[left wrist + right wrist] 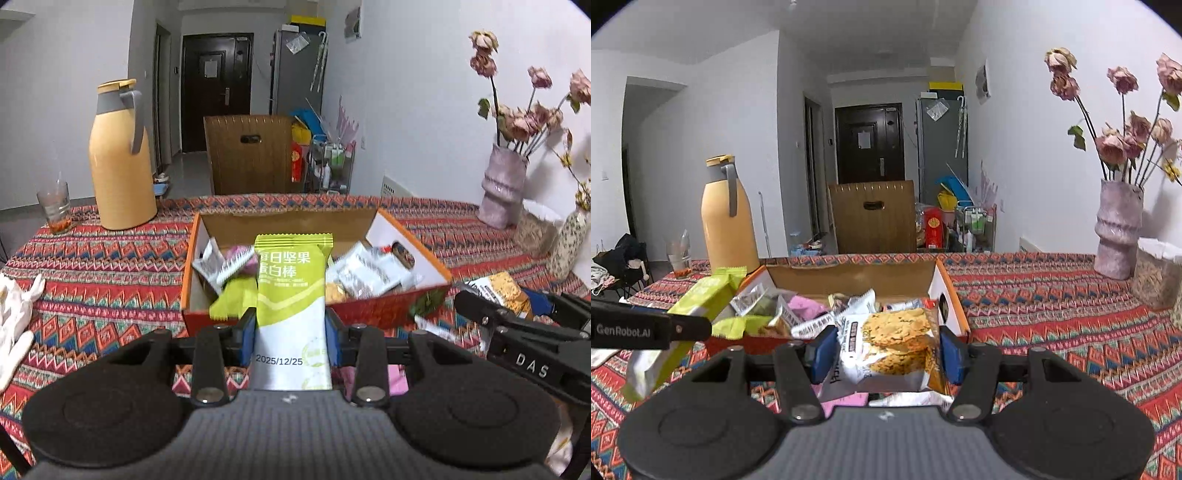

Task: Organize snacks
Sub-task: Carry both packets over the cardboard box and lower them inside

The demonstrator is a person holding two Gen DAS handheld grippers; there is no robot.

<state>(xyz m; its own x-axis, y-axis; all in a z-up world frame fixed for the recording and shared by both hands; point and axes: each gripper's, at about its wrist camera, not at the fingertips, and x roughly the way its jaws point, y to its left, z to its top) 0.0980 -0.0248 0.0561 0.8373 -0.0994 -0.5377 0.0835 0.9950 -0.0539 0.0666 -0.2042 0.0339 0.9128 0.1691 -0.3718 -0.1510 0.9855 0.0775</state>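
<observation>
Your left gripper (291, 332) clamps the green protein bar (291, 295) upright at twelve o'clock before the open orange box (410, 236) (already strewn with wrappers), while your right gripper (886, 354) pinches the cracker packet (897, 339) just short of that box's near wall.

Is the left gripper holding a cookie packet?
No, the left gripper is shut on a green protein bar; the cookie packet is in the right gripper.
</observation>
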